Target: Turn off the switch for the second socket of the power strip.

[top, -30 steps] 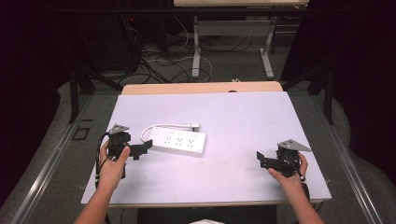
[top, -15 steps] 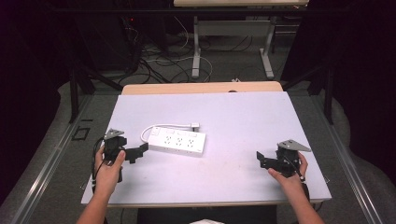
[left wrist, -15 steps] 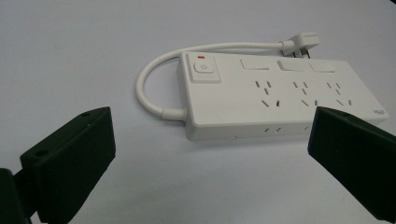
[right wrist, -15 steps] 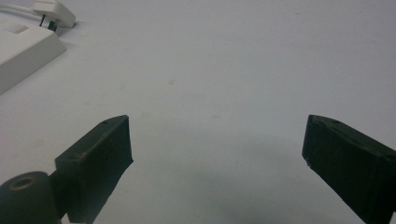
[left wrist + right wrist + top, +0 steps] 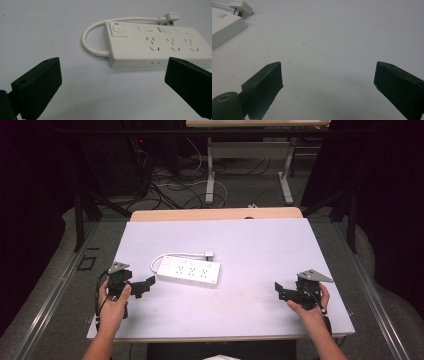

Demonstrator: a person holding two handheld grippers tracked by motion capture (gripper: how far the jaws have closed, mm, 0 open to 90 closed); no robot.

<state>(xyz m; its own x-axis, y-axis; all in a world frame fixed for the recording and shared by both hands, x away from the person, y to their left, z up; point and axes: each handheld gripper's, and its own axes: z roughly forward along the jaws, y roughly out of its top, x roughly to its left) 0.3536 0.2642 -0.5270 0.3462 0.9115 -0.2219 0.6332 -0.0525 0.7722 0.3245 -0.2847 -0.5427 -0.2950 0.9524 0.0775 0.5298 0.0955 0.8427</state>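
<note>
High view is showing a white rectangular plastic power strip [image 5: 189, 271] lying left of centre on the pale grey table [image 5: 260, 250]. The left gripper [image 5: 145, 285], jaws wide, is aiming at it, seemingly preparing a grasp; the right gripper [image 5: 278, 291], also wide, is waiting well apart.

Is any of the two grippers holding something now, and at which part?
Nothing is held. The left gripper and the right gripper are both open and empty; the power strip lies free on the table.
</note>
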